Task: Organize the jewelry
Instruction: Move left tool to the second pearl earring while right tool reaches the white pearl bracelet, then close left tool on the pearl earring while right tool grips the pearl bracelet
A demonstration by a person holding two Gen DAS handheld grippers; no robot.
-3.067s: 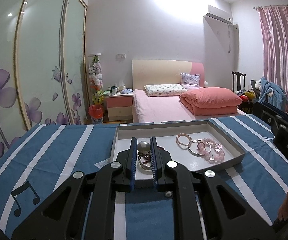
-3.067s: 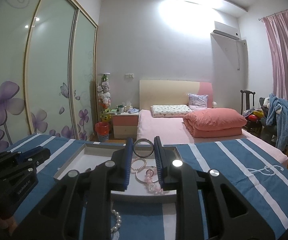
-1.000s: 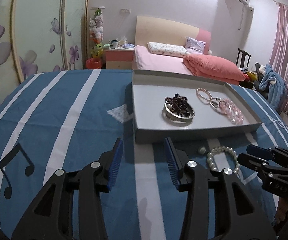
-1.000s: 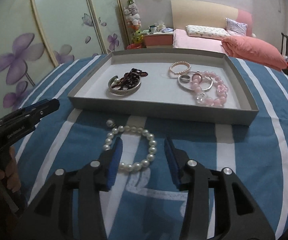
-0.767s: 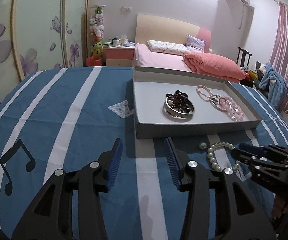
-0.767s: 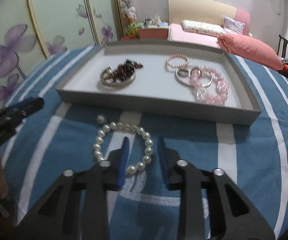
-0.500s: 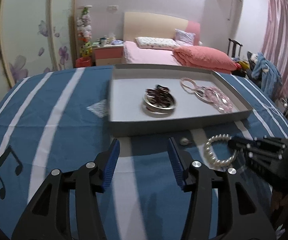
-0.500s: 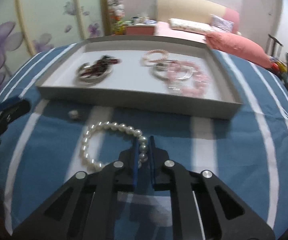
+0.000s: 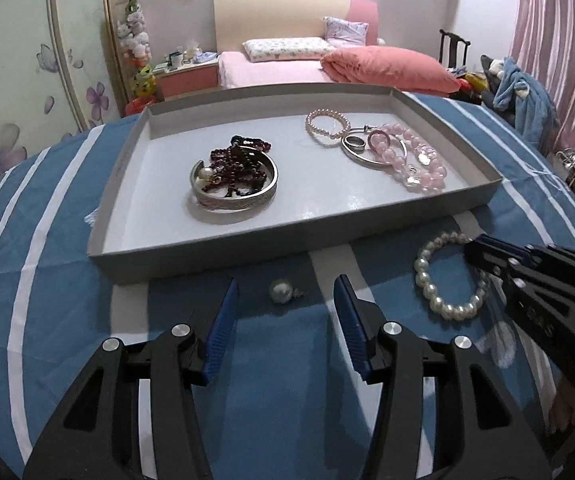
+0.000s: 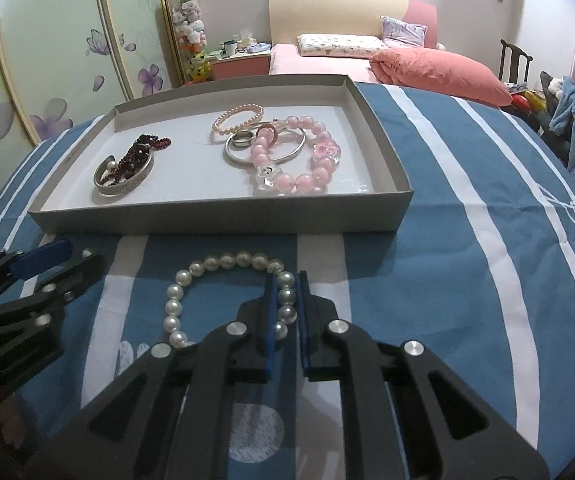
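Note:
A white pearl bracelet lies on the blue striped cloth in front of the grey tray. My right gripper is shut on the bracelet's right side; it also shows in the left wrist view over the bracelet. My left gripper is open, its fingers either side of a loose pearl earring on the cloth just before the tray. The tray holds a silver bangle with dark red beads, a small pearl bracelet, rings and a pink bead bracelet.
The table wears a blue cloth with white stripes. Behind it stand a pink bed, a nightstand, a flower-printed wardrobe, and a chair with clothes at right.
My right gripper has closed onto the pearl bracelet's right side. My left gripper has moved in toward the tray's front, so the loose pearl earring now lies between its open fingers.

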